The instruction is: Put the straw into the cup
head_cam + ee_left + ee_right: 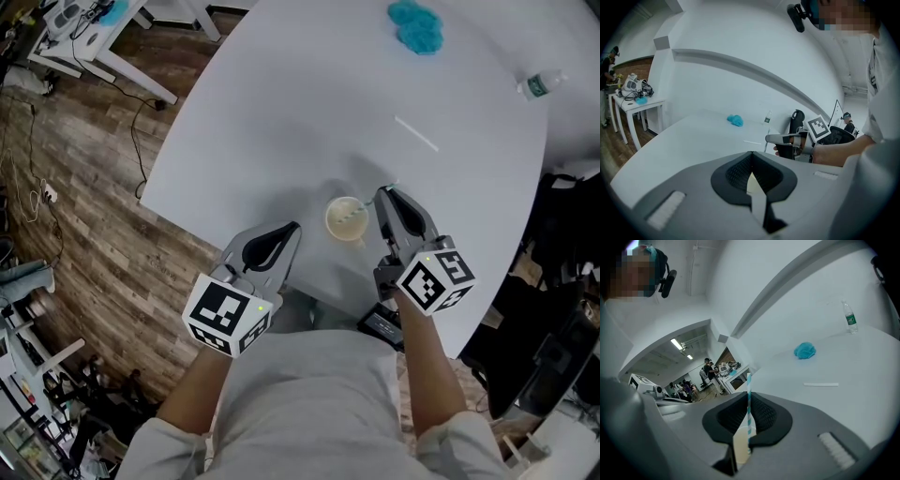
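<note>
1. Standing in the cream round paper cup (pixel 331 225), the blue-and-white striped paper straw (pixel 353 215) leans toward the right claw (pixel 384 194), whose tip sits just beside the cup's right side.
2. The right gripper view shows the right claw (pixel 749 395) drawn narrow, pinching the straw (pixel 749 408). The straw's top rises above the jaws, and the cup shows pale through the slit below.
3. The left claw (pixel 293 228) lies at the cup's other side, near it but apart. Its jaws (pixel 752 154) are pressed together with nothing between them.
4. The cup stands close to the near edge of the white rounded tabletop (pixel 281 122), just ahead of the person's body. Brown wood-plank floor (pixel 84 234) shows past that edge on the left.
5. Open surface stretches beyond the cup to a thin white strip (pixel 415 133), well apart from it.
6. Farther off lie a crumpled turquoise lump (pixel 415 26) and a clear plastic bottle with a green label (pixel 540 84), the bottle at the tabletop's right edge.
</note>
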The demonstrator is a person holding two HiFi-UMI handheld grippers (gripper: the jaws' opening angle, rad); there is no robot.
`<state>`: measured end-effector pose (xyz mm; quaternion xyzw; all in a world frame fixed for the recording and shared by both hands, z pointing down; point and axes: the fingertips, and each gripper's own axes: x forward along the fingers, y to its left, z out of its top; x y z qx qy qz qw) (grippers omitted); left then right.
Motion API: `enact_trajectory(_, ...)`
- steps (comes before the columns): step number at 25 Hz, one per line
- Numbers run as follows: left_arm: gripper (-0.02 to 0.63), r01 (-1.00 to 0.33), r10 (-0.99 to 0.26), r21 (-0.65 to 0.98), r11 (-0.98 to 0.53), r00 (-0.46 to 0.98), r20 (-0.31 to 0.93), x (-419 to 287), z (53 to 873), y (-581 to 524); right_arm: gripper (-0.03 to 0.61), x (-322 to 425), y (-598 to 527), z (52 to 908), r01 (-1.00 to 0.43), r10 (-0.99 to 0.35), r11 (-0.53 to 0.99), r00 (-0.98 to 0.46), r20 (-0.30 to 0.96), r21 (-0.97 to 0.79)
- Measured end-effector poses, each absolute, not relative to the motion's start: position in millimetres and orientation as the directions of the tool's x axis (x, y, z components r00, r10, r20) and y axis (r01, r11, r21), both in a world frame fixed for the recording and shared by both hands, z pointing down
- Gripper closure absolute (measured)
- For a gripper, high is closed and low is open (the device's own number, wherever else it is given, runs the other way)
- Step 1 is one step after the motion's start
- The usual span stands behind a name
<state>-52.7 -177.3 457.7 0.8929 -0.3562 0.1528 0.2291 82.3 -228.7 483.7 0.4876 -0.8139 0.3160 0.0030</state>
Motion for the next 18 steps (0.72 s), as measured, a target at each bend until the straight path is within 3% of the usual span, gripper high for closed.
enact_trajectory(18,0.595,-0.702,-0.551,0.307,-0.642,0.701,0.452,-55,467,-178,0.549,81,-229,511,-0.789,-0.801,0.274,-0.504,0.324,-0.55)
